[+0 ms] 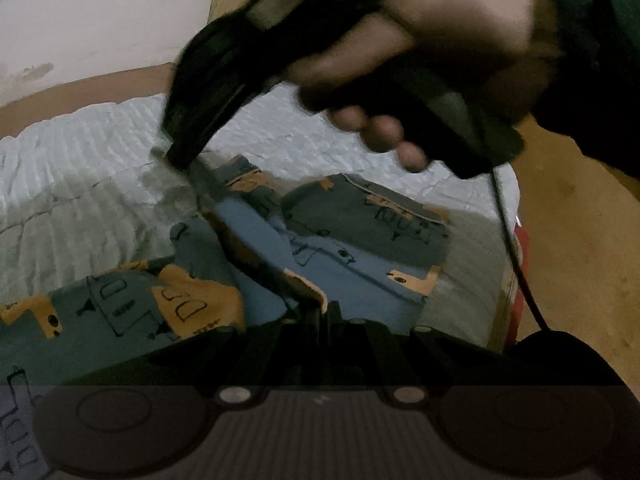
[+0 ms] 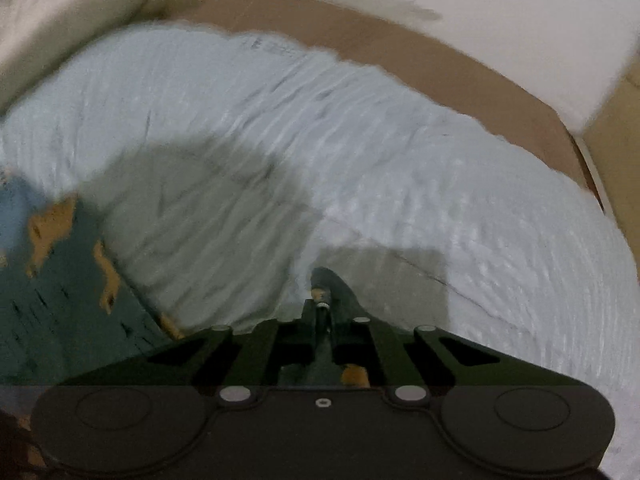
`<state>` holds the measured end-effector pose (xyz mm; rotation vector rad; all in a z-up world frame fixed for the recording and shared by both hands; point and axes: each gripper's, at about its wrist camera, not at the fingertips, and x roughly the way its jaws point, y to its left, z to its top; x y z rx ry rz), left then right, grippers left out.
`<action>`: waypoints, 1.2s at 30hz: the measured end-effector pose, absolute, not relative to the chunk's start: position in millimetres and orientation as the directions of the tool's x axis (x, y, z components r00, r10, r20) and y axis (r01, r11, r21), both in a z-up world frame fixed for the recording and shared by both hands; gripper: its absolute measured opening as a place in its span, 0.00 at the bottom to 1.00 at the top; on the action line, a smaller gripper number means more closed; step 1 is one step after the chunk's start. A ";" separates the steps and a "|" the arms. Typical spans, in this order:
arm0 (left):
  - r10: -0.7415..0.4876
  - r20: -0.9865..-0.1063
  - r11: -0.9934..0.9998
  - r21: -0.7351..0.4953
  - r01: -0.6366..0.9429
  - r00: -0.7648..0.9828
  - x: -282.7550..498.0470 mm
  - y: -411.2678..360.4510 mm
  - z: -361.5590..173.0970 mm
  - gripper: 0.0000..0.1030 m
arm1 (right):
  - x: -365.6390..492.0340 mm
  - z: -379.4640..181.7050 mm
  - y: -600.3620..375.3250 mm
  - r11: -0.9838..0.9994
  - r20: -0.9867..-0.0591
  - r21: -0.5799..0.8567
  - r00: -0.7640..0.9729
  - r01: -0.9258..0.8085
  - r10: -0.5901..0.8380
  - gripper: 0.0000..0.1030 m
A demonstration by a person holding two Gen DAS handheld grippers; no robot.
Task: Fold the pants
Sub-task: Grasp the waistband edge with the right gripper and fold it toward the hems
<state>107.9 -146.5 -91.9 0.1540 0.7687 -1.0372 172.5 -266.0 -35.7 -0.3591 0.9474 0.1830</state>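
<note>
On the bed's white quilt lay the printed blue pants, partly doubled over. Left tool was clamped on a fabric edge near the camera; right tool pinched another edge further off, likely so both could carry that edge across as one fold. Left view showed the right tool, hand and the whole garment; right view showed mostly quilt, with pants at left.

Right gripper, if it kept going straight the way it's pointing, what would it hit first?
The right gripper, shut on a pinch of the pants, points across the white quilt. It would probably meet the quilt first, though depth is unclear.
</note>
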 end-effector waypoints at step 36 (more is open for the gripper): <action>-0.678 -0.695 0.451 -0.135 0.882 0.240 69.8 -161.1 -87.1 0.02 | -42.5 -48.5 -438.5 0.907 -0.713 0.313 0.701 0.281 0.029 0.05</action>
